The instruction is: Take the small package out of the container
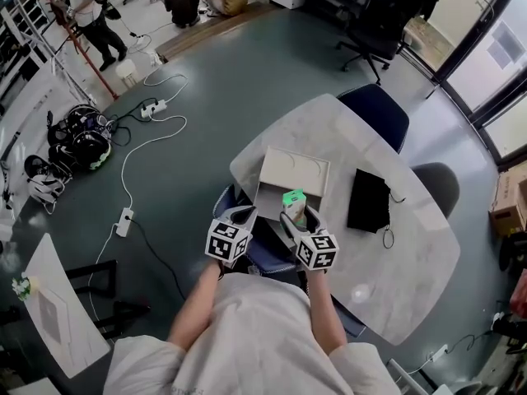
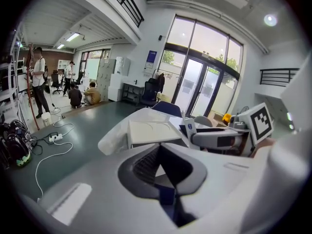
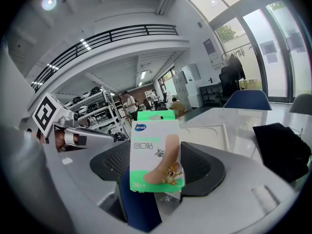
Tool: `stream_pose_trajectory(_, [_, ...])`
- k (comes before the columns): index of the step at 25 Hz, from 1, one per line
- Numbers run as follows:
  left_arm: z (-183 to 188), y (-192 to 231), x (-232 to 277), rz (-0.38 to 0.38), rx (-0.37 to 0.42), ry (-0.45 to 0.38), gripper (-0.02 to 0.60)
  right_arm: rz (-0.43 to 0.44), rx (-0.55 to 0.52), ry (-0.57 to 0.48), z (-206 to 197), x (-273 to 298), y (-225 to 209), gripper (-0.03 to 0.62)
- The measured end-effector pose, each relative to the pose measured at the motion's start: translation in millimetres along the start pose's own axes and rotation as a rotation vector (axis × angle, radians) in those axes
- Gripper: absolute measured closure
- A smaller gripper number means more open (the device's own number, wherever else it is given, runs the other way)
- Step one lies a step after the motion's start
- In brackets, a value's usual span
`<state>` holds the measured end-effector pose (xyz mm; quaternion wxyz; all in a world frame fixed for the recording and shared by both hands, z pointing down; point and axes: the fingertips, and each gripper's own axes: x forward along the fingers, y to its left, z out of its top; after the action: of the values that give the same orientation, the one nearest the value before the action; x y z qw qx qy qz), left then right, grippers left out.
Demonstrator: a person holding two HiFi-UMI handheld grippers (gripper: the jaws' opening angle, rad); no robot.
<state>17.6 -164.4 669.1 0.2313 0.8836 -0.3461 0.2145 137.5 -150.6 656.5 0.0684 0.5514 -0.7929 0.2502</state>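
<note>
Pinched upright between the right gripper's [image 3: 155,165] closed jaws, a small green-and-white cardboard plaster packet [image 3: 156,147] hung by the near side of the open white cardboard box [image 1: 306,169]. Light, thin and crushable, it probably wanted gentle flat-face pressure. Left gripper [image 2: 161,162] sat closed, empty.

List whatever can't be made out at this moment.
- Container interior: head view, partly behind the bandage box and right gripper, too small for other contents.
- Bandage box fine print: right gripper view, too small.
- Black fabric item: head view too small, right gripper view cuts it off.
</note>
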Motion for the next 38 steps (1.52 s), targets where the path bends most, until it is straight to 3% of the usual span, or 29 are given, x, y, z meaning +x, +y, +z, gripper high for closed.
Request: stream_pose_trajectory(38, [-5.7, 3.7, 4.8, -0.027, 0.008, 0.021, 0.529, -0.015, -0.027, 0.052, -13.3, 9.7, 4.5, 0.273])
